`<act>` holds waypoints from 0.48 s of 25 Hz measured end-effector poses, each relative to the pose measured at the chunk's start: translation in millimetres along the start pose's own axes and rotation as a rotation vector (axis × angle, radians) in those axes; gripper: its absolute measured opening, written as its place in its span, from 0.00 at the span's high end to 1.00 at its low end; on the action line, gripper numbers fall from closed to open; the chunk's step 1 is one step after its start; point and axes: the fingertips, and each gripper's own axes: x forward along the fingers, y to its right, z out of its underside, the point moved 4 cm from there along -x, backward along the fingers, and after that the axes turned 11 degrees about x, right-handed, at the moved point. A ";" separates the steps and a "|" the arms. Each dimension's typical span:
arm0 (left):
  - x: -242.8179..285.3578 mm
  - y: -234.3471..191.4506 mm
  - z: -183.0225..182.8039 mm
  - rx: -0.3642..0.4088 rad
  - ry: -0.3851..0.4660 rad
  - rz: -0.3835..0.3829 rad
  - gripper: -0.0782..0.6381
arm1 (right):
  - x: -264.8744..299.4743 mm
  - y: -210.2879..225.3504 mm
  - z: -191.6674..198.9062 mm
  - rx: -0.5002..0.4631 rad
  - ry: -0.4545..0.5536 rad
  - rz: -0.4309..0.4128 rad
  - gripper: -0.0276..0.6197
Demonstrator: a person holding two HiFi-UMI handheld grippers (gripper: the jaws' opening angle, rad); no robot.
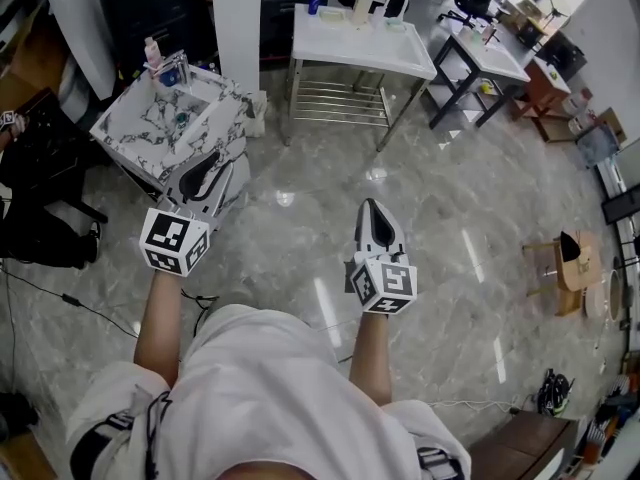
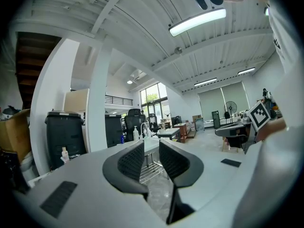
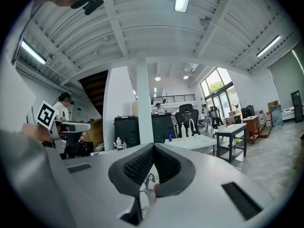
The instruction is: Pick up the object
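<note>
Floor (image 1: pixel 470 198) first: glossy grey marble-look stone with light streaks across it, in a big open room with white beams and strip lights overhead. At 10 o'clock stands a marble-patterned counter (image 1: pixel 150 128) carrying a small bottle (image 1: pixel 153 55) and a little dark thing (image 1: pixel 182 119) too small to name. At 12 o'clock there is a white counter (image 1: pixel 360 43) with bottles along its far edge, and at 3 o'clock a low wooden stool (image 1: pixel 565 268).

Left gripper (image 1: pixel 205 171) sits just beside the marble-patterned counter's near corner, its jaws a narrow gap apart with only floor showing between them. Right gripper (image 1: pixel 371 206) hangs over bare floor near the centre, its jaws closed tip to tip, nothing between them.

Which item is the one to lift I cannot tell; both counters lie ahead of the jaws.
</note>
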 end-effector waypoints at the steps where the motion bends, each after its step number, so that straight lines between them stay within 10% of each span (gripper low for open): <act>1: 7.2 -0.1 -0.9 0.000 0.000 0.002 0.76 | 5.0 4.3 -1.7 0.000 -0.001 -0.001 0.95; 12: 106.1 -36.8 21.8 -0.031 0.001 0.031 0.76 | 89.3 46.3 -8.3 -0.007 -0.018 0.034 0.95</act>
